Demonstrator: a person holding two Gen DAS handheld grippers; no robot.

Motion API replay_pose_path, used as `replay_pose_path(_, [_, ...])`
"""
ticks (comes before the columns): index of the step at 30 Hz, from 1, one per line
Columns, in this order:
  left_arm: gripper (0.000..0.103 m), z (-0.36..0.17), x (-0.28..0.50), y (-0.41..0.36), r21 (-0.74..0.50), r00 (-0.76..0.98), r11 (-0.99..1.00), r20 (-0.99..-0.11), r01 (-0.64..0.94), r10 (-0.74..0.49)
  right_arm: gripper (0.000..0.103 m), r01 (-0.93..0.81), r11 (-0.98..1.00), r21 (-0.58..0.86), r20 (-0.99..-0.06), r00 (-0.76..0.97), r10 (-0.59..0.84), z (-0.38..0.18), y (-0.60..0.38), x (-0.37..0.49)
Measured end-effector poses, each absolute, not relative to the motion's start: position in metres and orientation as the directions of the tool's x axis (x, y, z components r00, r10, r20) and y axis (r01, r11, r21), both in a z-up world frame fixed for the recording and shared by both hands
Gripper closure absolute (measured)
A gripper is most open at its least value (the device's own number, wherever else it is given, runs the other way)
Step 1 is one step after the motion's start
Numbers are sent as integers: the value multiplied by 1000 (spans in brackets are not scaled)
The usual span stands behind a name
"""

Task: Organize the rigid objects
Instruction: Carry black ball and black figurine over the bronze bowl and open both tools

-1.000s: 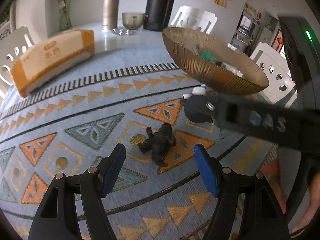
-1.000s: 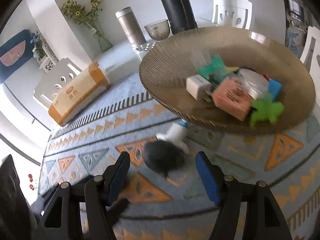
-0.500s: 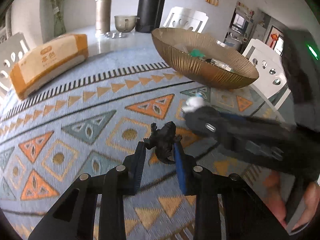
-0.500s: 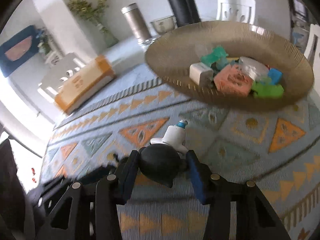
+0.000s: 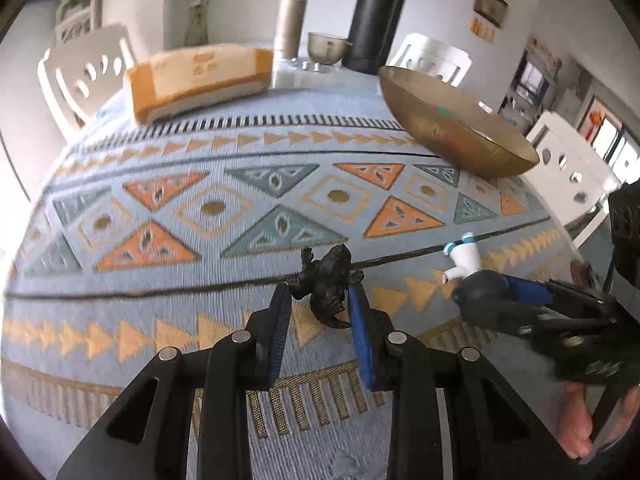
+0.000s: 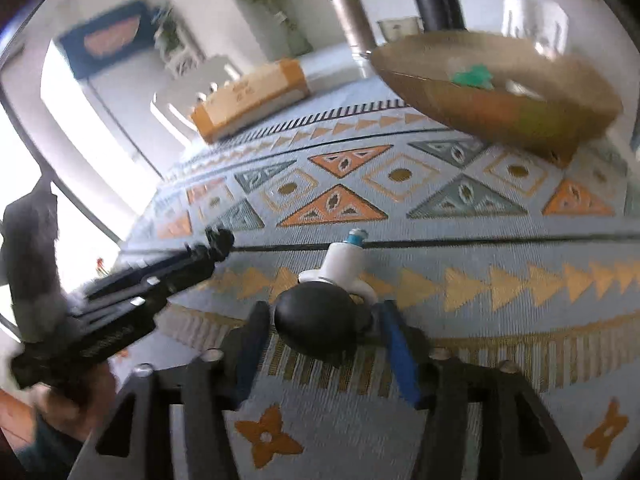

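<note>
My left gripper (image 5: 320, 300) pinched the dark dinosaur figurine (image 5: 326, 280), my right gripper (image 6: 320, 324) clamped the black-bulbed air blower (image 6: 320, 320) (white nozzle forward), gold bowl (image 5: 452, 136) beyond.

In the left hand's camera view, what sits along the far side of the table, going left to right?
Orange-and-cream box → tan steel flask → small metal cup → tall black cylinder → gold bowl.

- Woven cloth table cover (image 5: 240, 184), coarse and matt.
- Ribbed, metallic-looking gold bowl (image 5: 452, 136).
- Matt black rubbery bulb (image 6: 320, 322).
- Brushed metal flask (image 5: 291, 20).
</note>
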State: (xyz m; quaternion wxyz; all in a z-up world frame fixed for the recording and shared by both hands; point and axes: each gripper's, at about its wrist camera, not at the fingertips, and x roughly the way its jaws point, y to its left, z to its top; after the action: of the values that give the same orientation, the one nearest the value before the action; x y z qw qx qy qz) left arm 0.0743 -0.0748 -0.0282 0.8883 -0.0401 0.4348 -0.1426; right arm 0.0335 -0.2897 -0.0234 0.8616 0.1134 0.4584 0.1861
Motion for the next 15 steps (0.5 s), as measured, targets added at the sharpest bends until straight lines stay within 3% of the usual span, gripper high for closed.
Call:
replay_pose_path(1, [72,-30,77,-75,-199,566,955,-771,219,-290,37,-201,897,394,-735,517,439,-24,-296,32])
replay_pose_path(2, [62,-29,77,-76,-202,571,953,-765,227,-299,37,-191,889,416,-726,519,451,-24,-298,32])
replay_pose_path(6, [58,-30,73,-85,-160,569,951,-770,265,-288,31,-129,837,531,-686,514,515,-26,-311,29])
replay_pose_path(8, [46,-30,71,-89,-152,568,949,-771,275,-288,21,-80,795,602,-651,527,546,-28,-313,25])
replay_pose_path(15, [43,-32,76,-92,-82,585,968,-784,236,-209,21,-31,931,363,-765,561,317,-19,-274,33])
